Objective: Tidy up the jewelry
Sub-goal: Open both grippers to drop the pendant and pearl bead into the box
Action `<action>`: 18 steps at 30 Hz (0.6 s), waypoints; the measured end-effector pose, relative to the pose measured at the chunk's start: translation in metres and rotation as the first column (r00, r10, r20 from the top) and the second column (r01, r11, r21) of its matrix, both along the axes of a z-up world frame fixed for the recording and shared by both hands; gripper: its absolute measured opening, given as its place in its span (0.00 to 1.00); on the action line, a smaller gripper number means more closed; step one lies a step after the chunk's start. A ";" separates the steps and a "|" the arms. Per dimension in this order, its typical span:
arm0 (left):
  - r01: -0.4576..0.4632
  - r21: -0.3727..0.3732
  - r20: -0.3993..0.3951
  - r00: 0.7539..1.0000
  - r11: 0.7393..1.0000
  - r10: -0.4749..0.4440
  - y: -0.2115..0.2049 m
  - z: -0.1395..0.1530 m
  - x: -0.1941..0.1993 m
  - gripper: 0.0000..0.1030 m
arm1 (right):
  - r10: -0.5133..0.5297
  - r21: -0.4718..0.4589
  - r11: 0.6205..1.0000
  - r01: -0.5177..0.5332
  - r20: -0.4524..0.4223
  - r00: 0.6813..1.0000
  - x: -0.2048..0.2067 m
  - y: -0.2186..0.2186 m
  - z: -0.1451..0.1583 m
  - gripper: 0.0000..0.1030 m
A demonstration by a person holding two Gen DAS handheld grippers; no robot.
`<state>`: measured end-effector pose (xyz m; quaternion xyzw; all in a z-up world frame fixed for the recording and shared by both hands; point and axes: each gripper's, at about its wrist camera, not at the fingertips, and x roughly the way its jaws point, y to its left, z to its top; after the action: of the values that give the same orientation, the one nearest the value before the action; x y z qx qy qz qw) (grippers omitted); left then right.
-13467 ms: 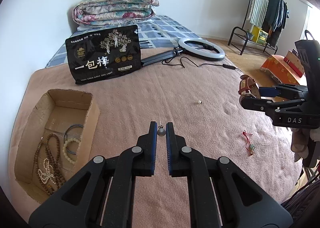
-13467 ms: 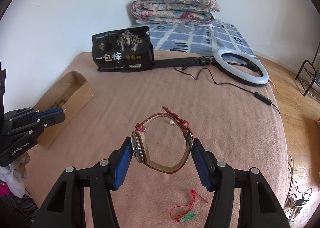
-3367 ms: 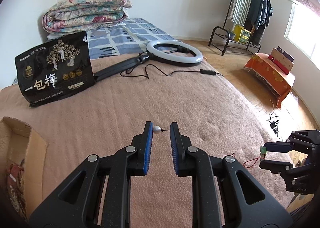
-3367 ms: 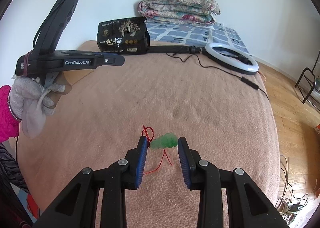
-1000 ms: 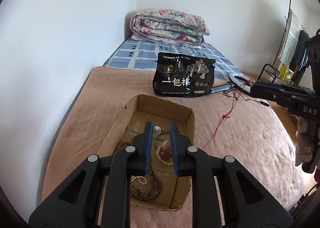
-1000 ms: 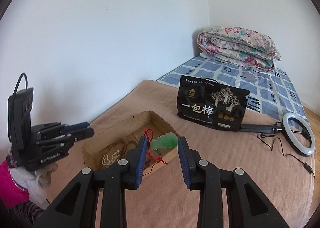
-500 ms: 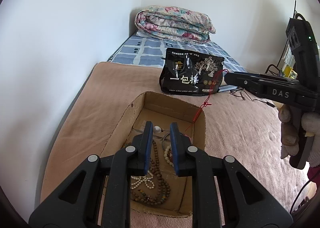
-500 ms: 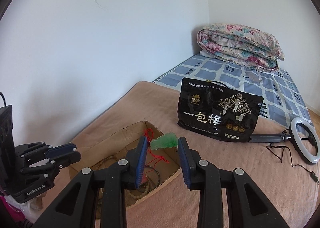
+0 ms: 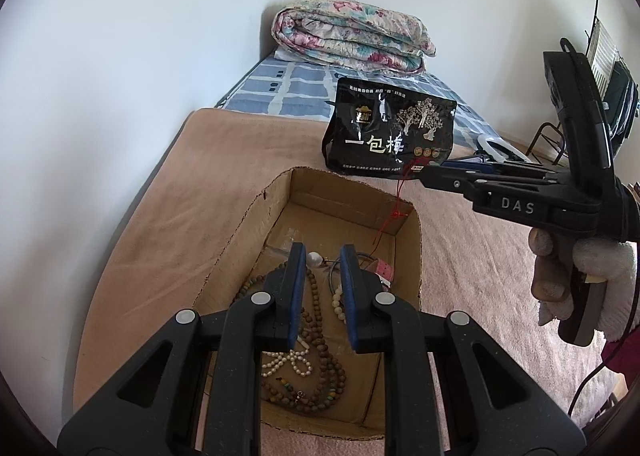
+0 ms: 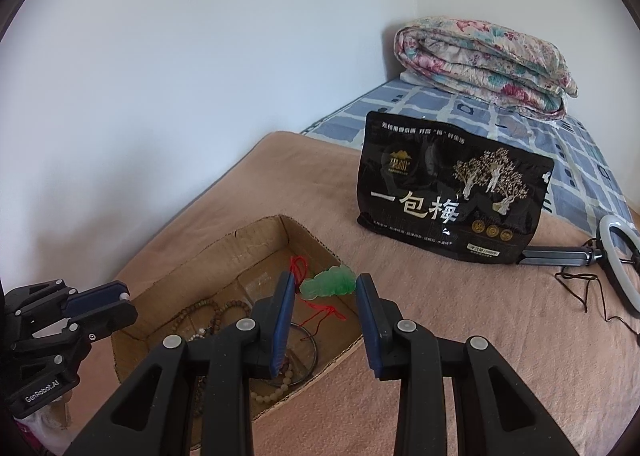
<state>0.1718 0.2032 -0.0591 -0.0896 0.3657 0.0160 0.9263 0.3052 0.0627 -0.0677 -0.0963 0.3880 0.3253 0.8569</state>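
Both grippers are hovering over the cardboard box [image 9: 412, 252] with jewelry pinched.

The left gripper [image 9: 320, 262] is gripping a pearl [image 9: 314, 258] directly above the beads; the right gripper [image 10: 325, 285] is clamping a green jade pendant [image 10: 329, 282] over the box's near wall, its red cord [image 10: 320, 314] dangling inside.

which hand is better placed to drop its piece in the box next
Left, probably. The left gripper holds its pearl well inside the box, over the beads. The right gripper holds the jade pendant near the box's edge.
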 end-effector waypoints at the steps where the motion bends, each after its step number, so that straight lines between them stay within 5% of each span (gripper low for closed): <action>1: 0.000 0.000 -0.003 1.000 1.000 0.000 0.000 -0.001 0.000 0.16 | 0.001 -0.002 1.000 -0.001 -0.002 1.000 0.000 0.001 -0.002 0.31; 10: -0.015 -0.001 -0.012 1.000 1.000 0.015 0.000 -0.001 0.000 0.16 | 0.020 -0.015 1.000 -0.020 -0.019 1.000 -0.002 0.008 -0.010 0.32; 13: -0.027 0.001 -0.018 0.999 1.000 0.027 0.001 -0.001 -0.001 0.16 | 0.018 -0.016 1.000 -0.018 -0.011 1.000 -0.004 0.008 -0.007 0.47; 16: -0.036 0.000 -0.018 0.999 0.999 0.036 0.001 0.000 -0.003 0.31 | 0.010 0.000 1.000 -0.010 0.013 1.000 -0.008 0.004 0.000 0.69; 18: -0.042 0.002 -0.009 0.999 0.999 0.042 0.001 0.002 -0.005 0.34 | 0.011 0.012 1.000 -0.011 0.017 1.000 -0.011 0.001 0.005 0.69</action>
<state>0.1663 0.2039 -0.0574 -0.0964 0.3679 0.0361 0.9241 0.2940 0.0640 -0.0628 -0.0961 0.3783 0.3316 0.8589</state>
